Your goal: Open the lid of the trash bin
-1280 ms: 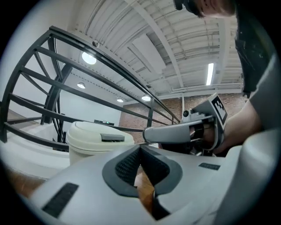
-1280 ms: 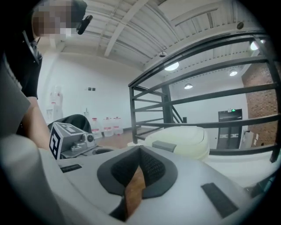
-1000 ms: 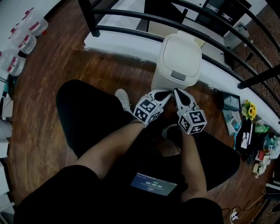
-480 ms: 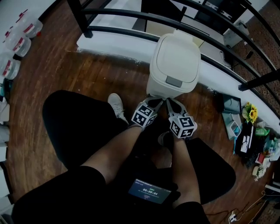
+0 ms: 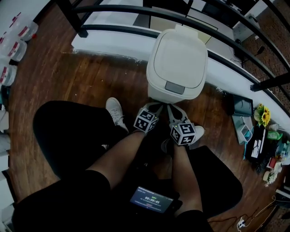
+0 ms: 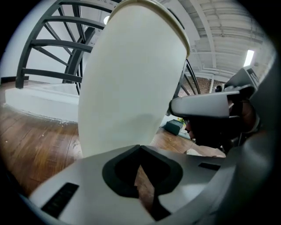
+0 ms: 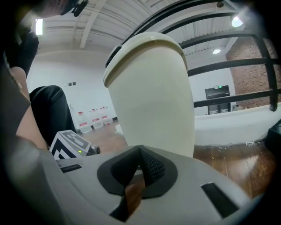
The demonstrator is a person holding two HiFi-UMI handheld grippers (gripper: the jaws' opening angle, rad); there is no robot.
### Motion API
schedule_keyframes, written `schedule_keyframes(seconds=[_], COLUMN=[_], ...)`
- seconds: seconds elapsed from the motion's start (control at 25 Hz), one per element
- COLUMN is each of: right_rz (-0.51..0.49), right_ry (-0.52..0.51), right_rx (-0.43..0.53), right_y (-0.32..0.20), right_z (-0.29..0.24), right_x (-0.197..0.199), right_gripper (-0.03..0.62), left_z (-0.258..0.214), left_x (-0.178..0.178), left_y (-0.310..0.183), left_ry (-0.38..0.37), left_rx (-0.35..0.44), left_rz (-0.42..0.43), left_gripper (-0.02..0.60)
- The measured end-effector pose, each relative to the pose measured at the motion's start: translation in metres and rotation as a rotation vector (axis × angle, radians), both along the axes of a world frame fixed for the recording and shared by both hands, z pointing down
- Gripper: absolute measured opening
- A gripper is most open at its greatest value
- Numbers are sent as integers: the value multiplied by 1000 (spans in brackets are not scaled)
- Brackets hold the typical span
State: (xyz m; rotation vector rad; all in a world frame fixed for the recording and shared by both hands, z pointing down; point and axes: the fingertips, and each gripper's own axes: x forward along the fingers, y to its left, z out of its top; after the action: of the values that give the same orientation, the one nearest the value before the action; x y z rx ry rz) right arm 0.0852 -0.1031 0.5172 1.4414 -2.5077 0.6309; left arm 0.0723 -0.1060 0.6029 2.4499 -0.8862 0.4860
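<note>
Wooden floor (image 5: 68, 77) by a black railing (image 5: 113, 10): in the head view the trash bin (image 5: 177, 63) stands upper centre, lid (image 5: 179, 52) down, with the left gripper (image 5: 157, 106) and right gripper (image 5: 172, 108) just below it. Left gripper view: jaws together and empty, bin wall filling the centre; right gripper view: likewise. Judged approach stage; next, a tip should press the lid's grey front latch (image 5: 175, 87).

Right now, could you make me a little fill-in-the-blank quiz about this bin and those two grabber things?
The lid of the trash bin is ___. The left gripper and the right gripper each hold nothing, with jaws ___. The bin stands on a floor made of ___.
Missing words: closed; shut; wood.
</note>
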Motion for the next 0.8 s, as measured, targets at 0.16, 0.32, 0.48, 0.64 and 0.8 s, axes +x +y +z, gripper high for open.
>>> schedule_keyframes(seconds=[0.16,0.32,0.48,0.64,0.8], right_rz=[-8,-9,-4,2,9], right_ry=[-17,5,6,-2,-8], right_rx=[-14,-38,-54,-62,-59], right_y=[-1,-3,-5,-11,-15], right_z=[15,31,45,50,50], right_x=[-1,1,4,6,11], right_gripper=[20,20,20,20,20], left_z=[25,41,56,69,80], left_x=[7,18,21,20,20], left_y=[-15,-22,-31,-38,-42], left_ry=[-11,-26,-29,-38,-47], left_rx=[-21,-19,-37,-59,-71], left_rz=[-9,11,-13,-29,-28], left_gripper=[15,15,15,15,15])
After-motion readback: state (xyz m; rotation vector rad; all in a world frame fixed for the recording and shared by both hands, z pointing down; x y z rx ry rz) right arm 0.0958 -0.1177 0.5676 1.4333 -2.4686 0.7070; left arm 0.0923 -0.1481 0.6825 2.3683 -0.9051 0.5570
